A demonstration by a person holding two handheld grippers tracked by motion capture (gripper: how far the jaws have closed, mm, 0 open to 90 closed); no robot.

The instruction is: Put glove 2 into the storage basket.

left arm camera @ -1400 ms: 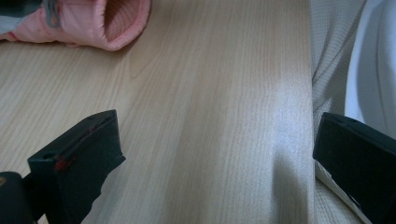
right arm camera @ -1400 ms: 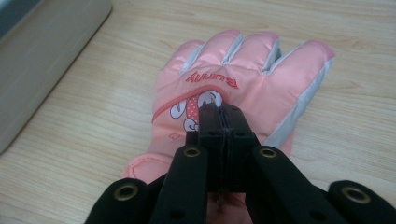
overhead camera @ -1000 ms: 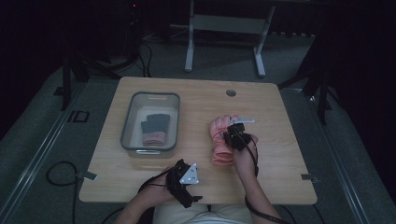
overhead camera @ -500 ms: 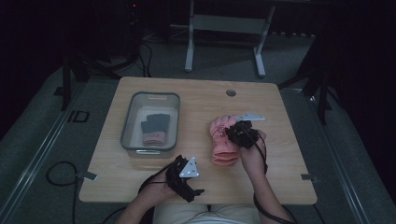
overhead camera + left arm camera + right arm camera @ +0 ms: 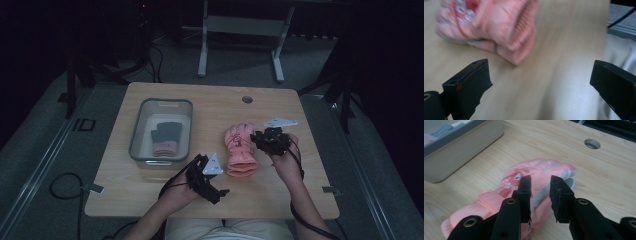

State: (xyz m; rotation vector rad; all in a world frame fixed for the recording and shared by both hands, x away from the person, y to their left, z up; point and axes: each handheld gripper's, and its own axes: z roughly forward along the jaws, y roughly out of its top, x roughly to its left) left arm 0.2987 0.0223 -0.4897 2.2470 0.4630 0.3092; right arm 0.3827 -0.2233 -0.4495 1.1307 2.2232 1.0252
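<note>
Pink fabric of a padded glove (image 5: 240, 150) is being shown lying flat on the wooden surface (image 5: 210, 105), a little toward four o'clock of its middle, with the fingers pointing to twelve o'clock and the ribbed cuff toward six. At three o'clock of the glove, just beside its fingers, the right tool (image 5: 262, 141) is being held above the wood by the person's right hand (image 5: 285, 162); in the right gripper view the right tool (image 5: 540, 195) is being seen with its jaws parted by a narrow gap, which has just been widening, and nothing is being pinched between them, the glove (image 5: 524, 192) lying beyond and beneath the jaws. At seven o'clock of the glove the left tool (image 5: 212, 187) is being carried near the front edge of the surface by the left hand (image 5: 182, 192), apart from the glove. In the left gripper view its jaws are being kept wide apart with bare wood between them, and the glove's cuff (image 5: 519, 32) is being seen, blurred, at eleven o'clock of that picture. At nine o'clock of the glove, well apart from it, a grey-rimmed tray (image 5: 137, 132) is being seen holding a second pink glove with dark fingers (image 5: 166, 137). A round hole (image 5: 247, 99) is being seen in the surface at twelve o'clock of the glove.
</note>
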